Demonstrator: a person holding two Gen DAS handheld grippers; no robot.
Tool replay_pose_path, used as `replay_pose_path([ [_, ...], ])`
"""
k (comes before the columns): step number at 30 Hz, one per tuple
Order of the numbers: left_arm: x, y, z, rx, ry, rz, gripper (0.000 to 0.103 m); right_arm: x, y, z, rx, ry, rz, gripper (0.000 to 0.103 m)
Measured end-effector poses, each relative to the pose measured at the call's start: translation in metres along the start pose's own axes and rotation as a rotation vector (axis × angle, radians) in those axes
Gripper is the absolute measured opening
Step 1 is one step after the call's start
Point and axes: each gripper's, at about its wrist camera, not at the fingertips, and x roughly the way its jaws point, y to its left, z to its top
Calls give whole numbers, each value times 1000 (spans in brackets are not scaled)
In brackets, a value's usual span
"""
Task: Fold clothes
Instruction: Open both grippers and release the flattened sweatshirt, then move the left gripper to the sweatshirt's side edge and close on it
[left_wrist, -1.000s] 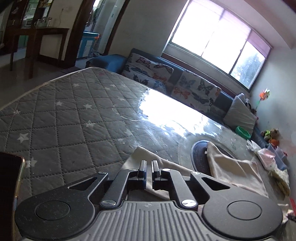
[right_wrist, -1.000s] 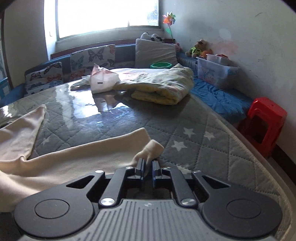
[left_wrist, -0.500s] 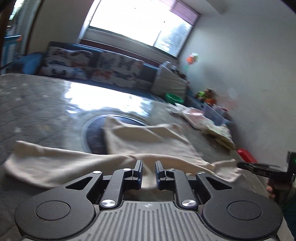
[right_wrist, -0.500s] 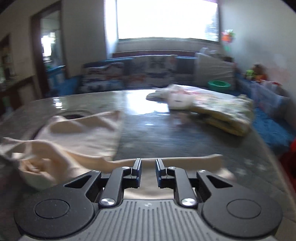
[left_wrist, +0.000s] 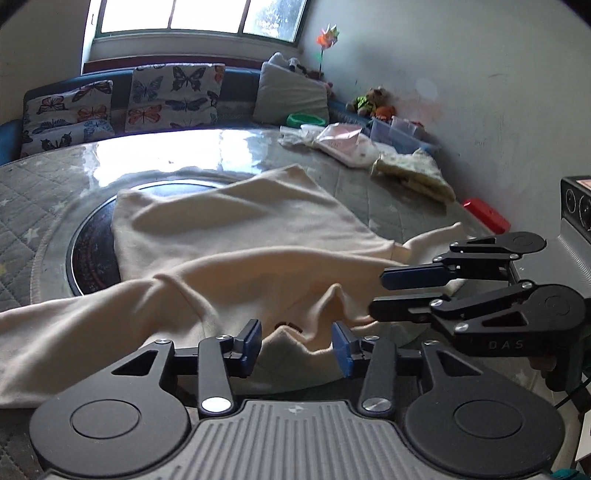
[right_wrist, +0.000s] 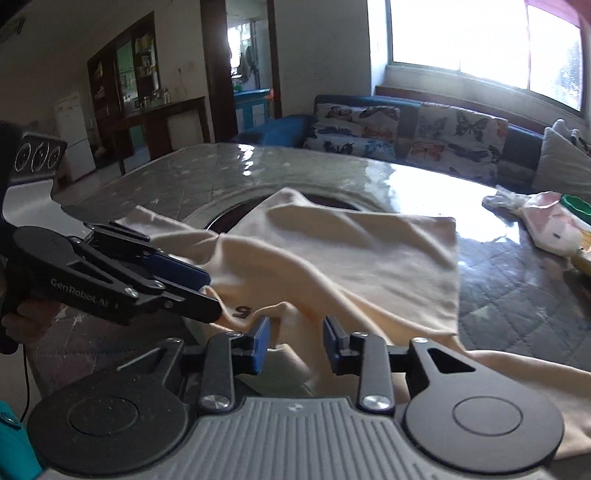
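A cream long-sleeved shirt (left_wrist: 229, 229) lies spread on the quilted grey table, its near part bunched where both sleeves have been brought in. It also shows in the right wrist view (right_wrist: 351, 240). My left gripper (left_wrist: 295, 343) is open, its jaws apart over the bunched cloth, holding nothing. My right gripper (right_wrist: 295, 338) is open just over the same bunched edge. Each gripper shows in the other's view, the right one (left_wrist: 380, 291) from the right, the left one (right_wrist: 212, 295) from the left, tips close together.
A quilted grey star-pattern cover (left_wrist: 22, 192) tops the table, with a dark round plate (left_wrist: 92, 251) under the shirt. Folded clothes (left_wrist: 413, 173) and a pink bag (left_wrist: 340, 144) lie at the far right. A red stool (left_wrist: 487, 218) stands beyond the edge. A butterfly-cushion sofa (right_wrist: 406, 136) lines the back.
Both grippers have swung inward from the table's two ends, carrying the sleeves to the middle, and have opened and let the cloth go. Their tips now sit close together.
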Motion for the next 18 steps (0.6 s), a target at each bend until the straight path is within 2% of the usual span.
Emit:
replay_pose_path([
  [2,3,2,-2,-6,12,-5,43,8,5,-3,-5,28,4,31],
  [3,2,2,-2,-8,10,-8,37,11,7,-4,-14,41,-2,30],
  [4,1,3,-3,-11,8,-10,27,13,8,-5,-18,51,-15,30],
  [6,-1,3,-4,-16,3,-15,20,16,9,-8,-15,68,-31,22],
  [7,-3,4,-4,-18,1,-18,14,14,9,-9,-10,72,-27,12],
  [8,-6,3,-4,-14,-6,-20,12,13,8,-10,-5,75,-23,11],
  [10,-13,1,-4,-4,-22,-29,10,6,10,-10,-14,66,-21,5],
  [15,-41,-6,-13,29,-57,-71,8,-15,14,-13,-37,45,-2,4],
  [18,-54,-10,-26,53,-46,-97,8,-32,19,-20,-54,59,33,4],
])
